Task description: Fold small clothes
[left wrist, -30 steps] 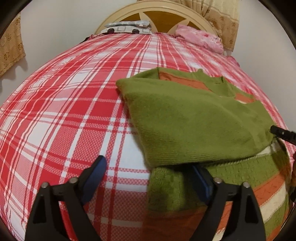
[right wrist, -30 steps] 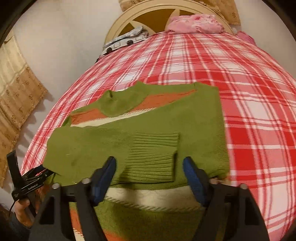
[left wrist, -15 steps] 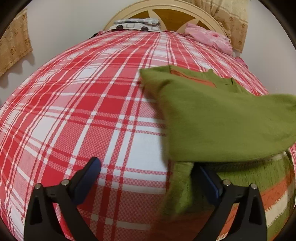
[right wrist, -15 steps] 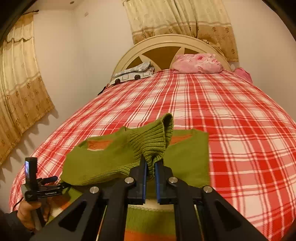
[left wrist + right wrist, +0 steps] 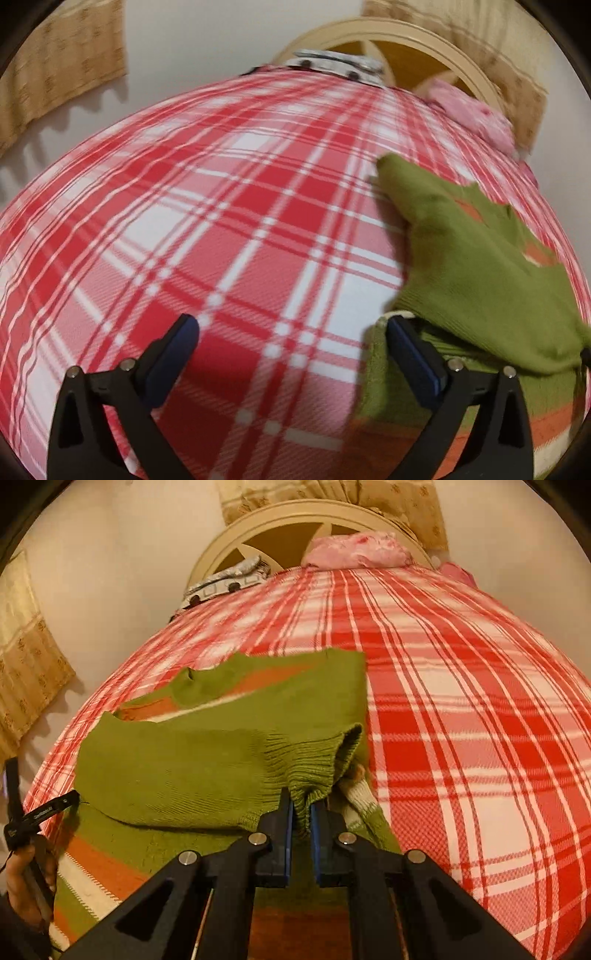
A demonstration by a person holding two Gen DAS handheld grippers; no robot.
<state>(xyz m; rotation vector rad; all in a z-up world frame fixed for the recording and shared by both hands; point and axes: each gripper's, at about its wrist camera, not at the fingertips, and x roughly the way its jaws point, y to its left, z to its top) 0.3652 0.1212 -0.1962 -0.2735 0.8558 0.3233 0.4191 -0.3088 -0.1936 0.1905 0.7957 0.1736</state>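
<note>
My right gripper (image 5: 301, 825) is clamped on the ribbed cuff (image 5: 317, 771) of the green sweater (image 5: 207, 771) — the sleeve stretches away to its left, across the sweater's body on the red plaid bedspread (image 5: 461, 709). My left gripper (image 5: 291, 347) stands wide apart, holding nothing — its right finger (image 5: 413, 358) sits at the sweater's edge, plaid between the jaws.
</note>
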